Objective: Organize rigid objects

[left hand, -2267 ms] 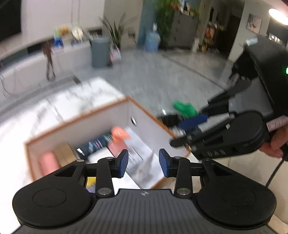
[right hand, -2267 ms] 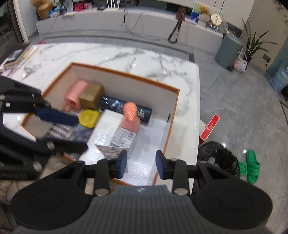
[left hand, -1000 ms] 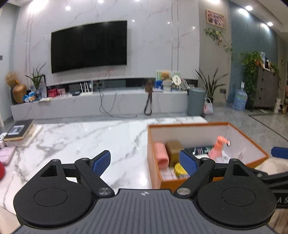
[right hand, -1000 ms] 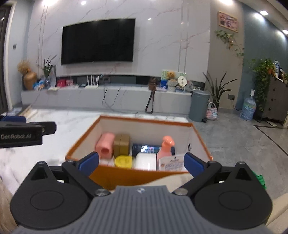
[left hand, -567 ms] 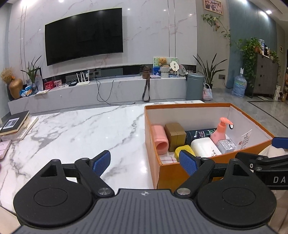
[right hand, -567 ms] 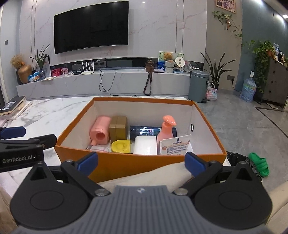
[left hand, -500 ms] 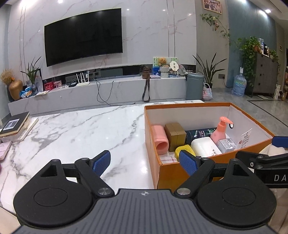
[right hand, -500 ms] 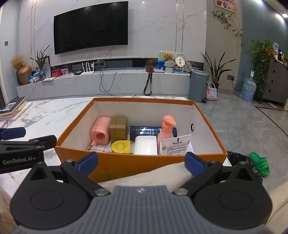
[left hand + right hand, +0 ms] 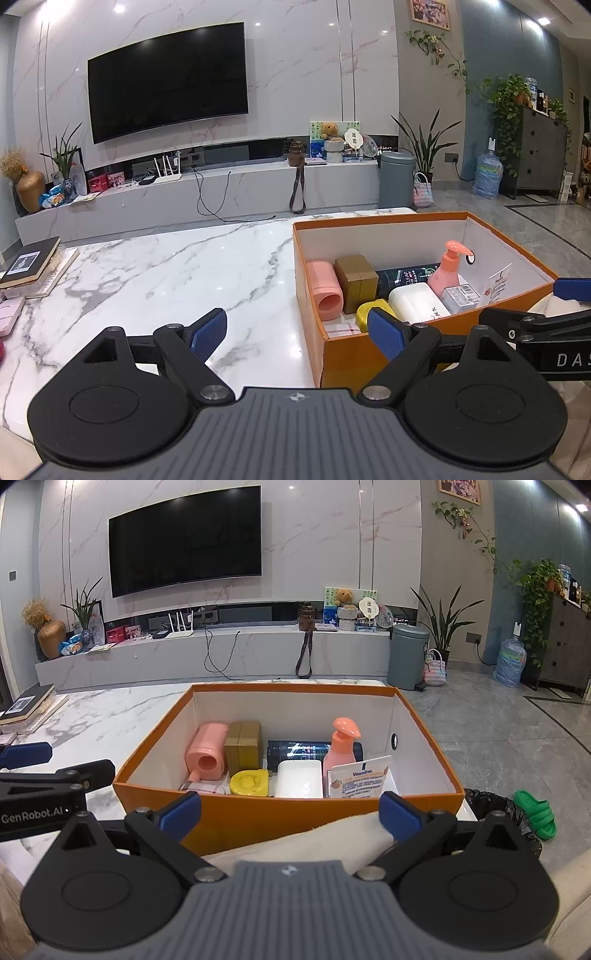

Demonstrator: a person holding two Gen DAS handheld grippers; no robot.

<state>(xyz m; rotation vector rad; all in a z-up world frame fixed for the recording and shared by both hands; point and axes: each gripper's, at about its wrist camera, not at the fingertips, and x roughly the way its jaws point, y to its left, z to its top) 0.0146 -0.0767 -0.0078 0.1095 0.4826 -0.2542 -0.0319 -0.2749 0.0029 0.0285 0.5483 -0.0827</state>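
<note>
On the worktop (image 9: 155, 273), orange box (image 9: 258, 812) holds the items (pump bottle (image 9: 341, 751) upright); left tongs (image 9: 297, 332) and right tongs (image 9: 290, 814) both spread wide, empty.

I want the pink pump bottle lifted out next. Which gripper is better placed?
Right, probably: the right gripper is open and faces the orange box squarely, pink pump bottle ahead. The left gripper sits beside it.

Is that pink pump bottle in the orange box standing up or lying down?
Standing up. The pink pump bottle rises upright inside the orange box, pump head on top, above the white container lying beside it.
</note>
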